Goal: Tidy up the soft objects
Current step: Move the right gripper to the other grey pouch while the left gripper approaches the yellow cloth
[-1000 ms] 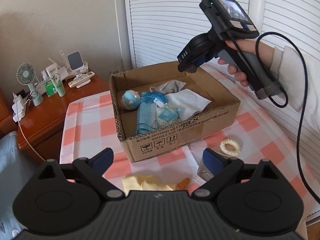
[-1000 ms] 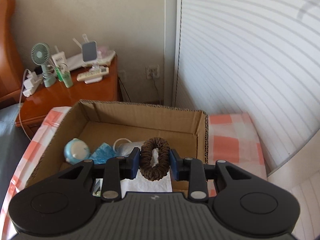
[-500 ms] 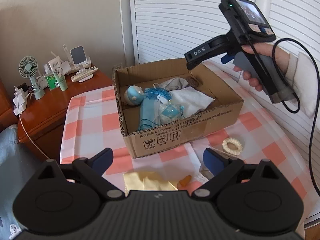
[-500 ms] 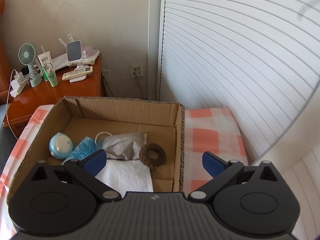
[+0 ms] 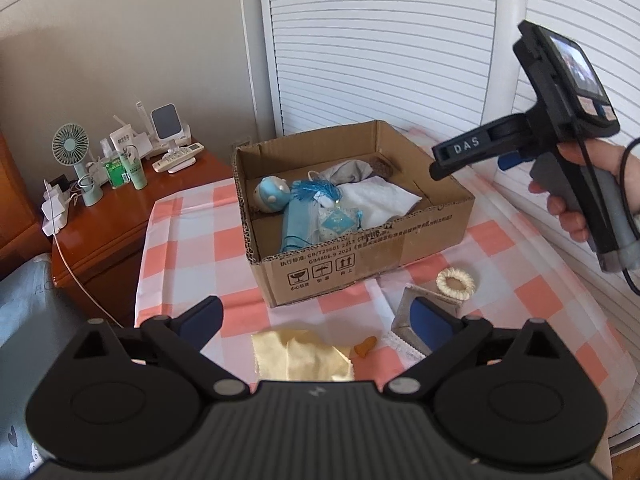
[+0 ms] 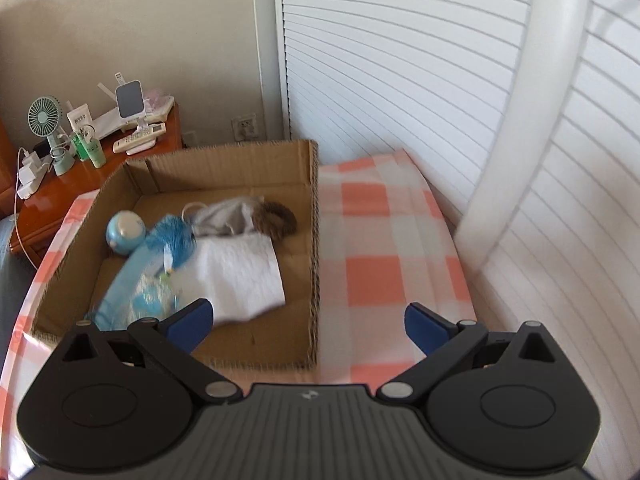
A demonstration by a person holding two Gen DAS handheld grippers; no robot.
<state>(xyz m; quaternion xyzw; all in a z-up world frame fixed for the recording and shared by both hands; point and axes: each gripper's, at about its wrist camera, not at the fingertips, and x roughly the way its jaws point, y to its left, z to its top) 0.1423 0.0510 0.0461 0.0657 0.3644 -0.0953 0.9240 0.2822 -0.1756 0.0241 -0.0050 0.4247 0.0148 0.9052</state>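
Now both my jaws gape wide and hold nothing, my right gripper (image 6: 307, 326) above the cardboard box (image 6: 313, 248), brown scrunchie (image 6: 277, 220) inside at its far right corner, my left gripper (image 5: 318, 320) over the yellow cloth (image 5: 300, 356), cream scrunchie (image 5: 456, 283) on the checked tablecloth (image 5: 188, 236)

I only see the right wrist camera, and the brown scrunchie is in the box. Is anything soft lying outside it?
Observer: Yes, a cream scrunchie lies on the checked tablecloth, in front of the cardboard box.
Child: Anything else?
Observer: A yellow cloth lies nearer the left gripper, beside a small orange piece.
Child: Is the left gripper holding something?
Observer: No, its fingers are spread wide with nothing between them.
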